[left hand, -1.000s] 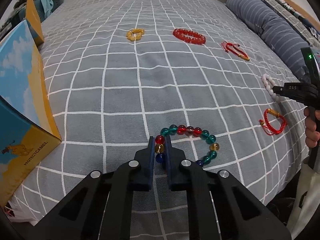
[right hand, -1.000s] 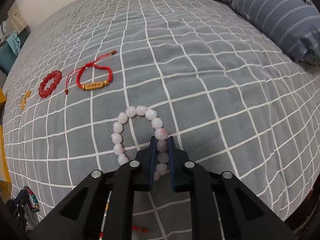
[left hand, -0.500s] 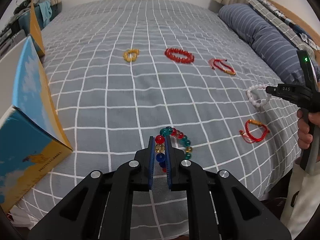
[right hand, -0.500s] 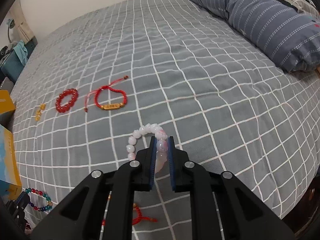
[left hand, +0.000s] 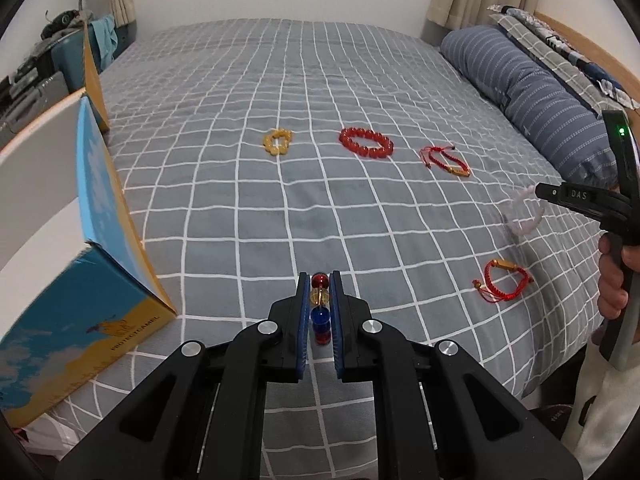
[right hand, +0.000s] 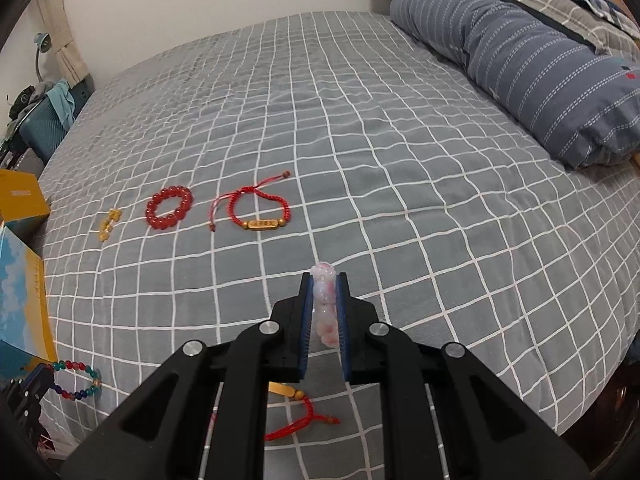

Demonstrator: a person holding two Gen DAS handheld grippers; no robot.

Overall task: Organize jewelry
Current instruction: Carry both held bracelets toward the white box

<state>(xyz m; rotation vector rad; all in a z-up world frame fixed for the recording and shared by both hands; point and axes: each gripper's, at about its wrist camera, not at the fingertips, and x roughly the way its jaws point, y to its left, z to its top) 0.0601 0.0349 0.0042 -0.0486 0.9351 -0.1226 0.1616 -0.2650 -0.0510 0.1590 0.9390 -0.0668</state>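
Black angular left gripper (left hand: 320,304), blue-lined jaws, silver screws; right gripper (right hand: 324,304) alike, "DAS" lettering, green light

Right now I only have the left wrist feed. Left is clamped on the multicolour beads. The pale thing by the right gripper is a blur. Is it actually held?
Observer: Yes. In the right wrist view the right gripper is shut on the pink-white bead bracelet, several beads pinched between the pads.
Operator: Is my bracelet's loop hanging free? I see only a few beads.
Observer: The multicolour bracelet hangs as an open loop from the left gripper, off the bed, beside the blue and yellow box.
Operator: Anything readable on the red cord bracelet in the far row?
Observer: Its gold bar has engraved marks, too small to read.
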